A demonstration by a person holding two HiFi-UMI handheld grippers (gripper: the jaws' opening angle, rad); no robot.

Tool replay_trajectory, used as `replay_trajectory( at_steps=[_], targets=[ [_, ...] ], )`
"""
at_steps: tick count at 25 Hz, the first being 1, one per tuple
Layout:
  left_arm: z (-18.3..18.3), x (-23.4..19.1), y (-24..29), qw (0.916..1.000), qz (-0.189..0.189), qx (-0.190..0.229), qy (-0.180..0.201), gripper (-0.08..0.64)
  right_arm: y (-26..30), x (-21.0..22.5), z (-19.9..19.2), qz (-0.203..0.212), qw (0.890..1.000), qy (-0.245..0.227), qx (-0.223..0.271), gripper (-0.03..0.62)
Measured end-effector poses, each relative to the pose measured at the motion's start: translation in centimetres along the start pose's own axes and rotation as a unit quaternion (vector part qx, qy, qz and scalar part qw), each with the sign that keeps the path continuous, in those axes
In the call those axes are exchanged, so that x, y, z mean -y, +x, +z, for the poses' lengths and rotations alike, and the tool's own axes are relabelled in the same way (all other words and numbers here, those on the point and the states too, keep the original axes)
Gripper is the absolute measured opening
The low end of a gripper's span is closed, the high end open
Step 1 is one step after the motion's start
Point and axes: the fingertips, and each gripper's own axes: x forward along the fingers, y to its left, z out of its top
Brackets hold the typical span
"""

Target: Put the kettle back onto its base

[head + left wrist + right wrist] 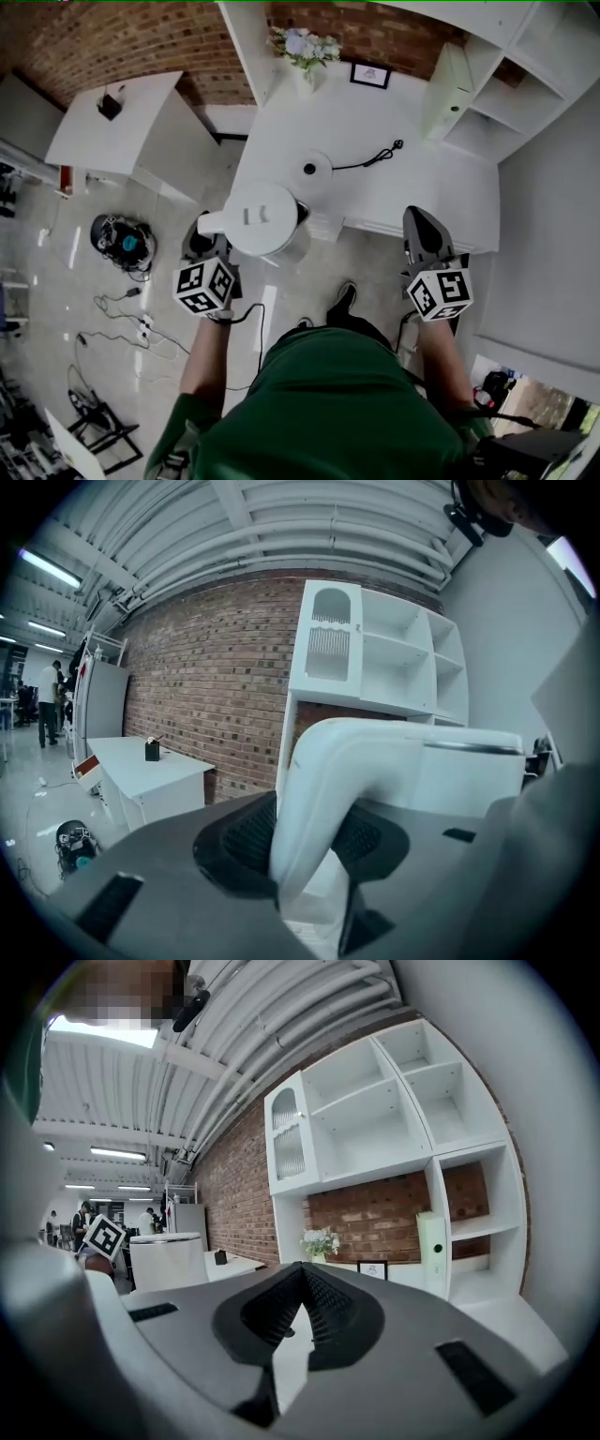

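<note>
Two grippers up front. The left gripper (208, 234) is clamped partway shut on the handle (319, 799) of the white kettle (261, 217), holding it at the near edge of the desk (412, 187). The right gripper (424, 225) is pinched closed on nothing. Further back on the desk sits the round base (311, 170), not touching the kettle, with its cord (375, 157) beyond.

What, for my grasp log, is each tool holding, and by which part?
The left tool grips the white kettle by its handle; the right tool holds nothing.

Left tongs (208, 234) clamped on kettle handle (319, 799); right tongs (422, 220) closed, empty.
</note>
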Motion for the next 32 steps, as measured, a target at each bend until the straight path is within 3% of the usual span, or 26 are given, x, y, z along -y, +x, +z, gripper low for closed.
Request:
replay_trajectory(
  at_steps=[14,22,32],
  targets=[
    [1.9,3.5,11.9,0.9996,0.026,0.002,0.002,0.167,5.9,9.4,0.5,0.024,1.0,0.009,-0.014,0.011],
    [0.7,3.3,18.9,0.9996,0.013,-0.014,0.022,0.167,9.3,11.8,0.0,-0.005,0.999,0.013,-0.033,0.011],
    [-1.2,2.5,25.8,0.9994,-0.013,-0.013,0.03,0.167,12.7,11.9,-0.2,-0.051,0.997,0.008,-0.051,0.011]
  ],
)
